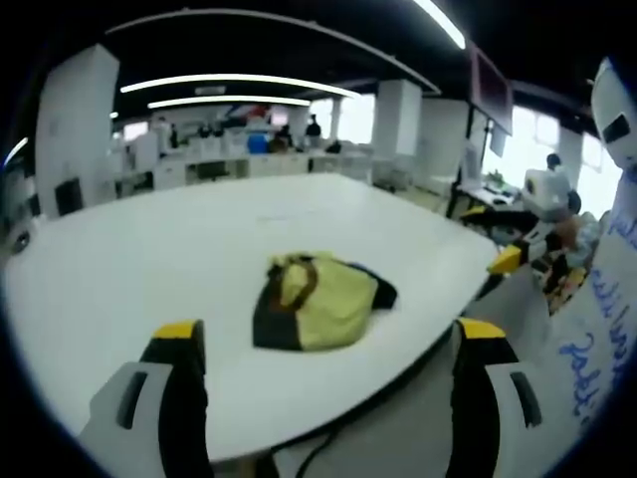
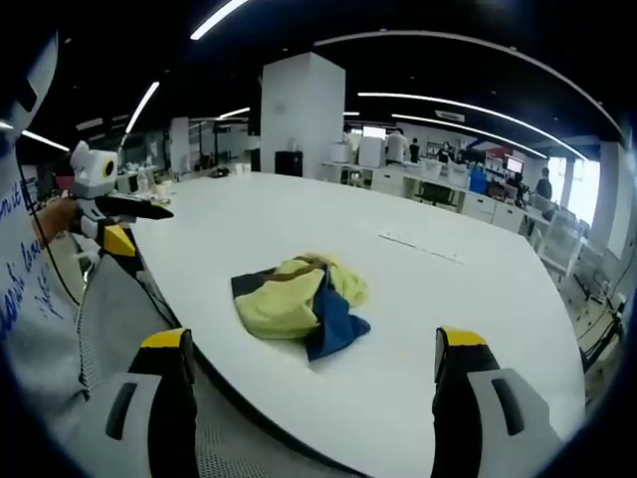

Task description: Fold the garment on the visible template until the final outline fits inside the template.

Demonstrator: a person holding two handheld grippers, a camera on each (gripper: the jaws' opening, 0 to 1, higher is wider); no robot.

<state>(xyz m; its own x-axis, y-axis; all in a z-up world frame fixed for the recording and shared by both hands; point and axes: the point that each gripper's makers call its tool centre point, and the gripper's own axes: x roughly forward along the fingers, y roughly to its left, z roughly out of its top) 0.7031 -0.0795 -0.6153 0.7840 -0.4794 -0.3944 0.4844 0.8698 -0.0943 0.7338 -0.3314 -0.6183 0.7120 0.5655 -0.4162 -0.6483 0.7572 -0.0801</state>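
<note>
1. Left gripper (image 1: 328, 344): fingers stand wide apart with nothing between them, held back from the near edge of the bench (image 1: 119, 269). No contact with the garment.
2. Garment (image 1: 318, 299): lies in a crumpled heap on the white bench, near the front edge, roughly midway between the two grippers. Yellow-green cloth is bunched over dark navy, with a brownish band at one side. It is not spread flat; no clean fold line can be made out.
3. Template: faint pale marks sit on the bench well behind the heap in the right gripper view, too small to tell whether they belong to a template. No outline can be made out under or around the garment.
4. Right gripper (image 2: 314, 344): fingers likewise spread and empty, short of the bench edge, pointing toward the garment (image 2: 299, 304).
5. Progress, as a judgement: the task looks to be at its start. Nothing counts as folded. Left to do: grasp the heap, spread it, place it on the template, fold until the outline fits inside.
</note>
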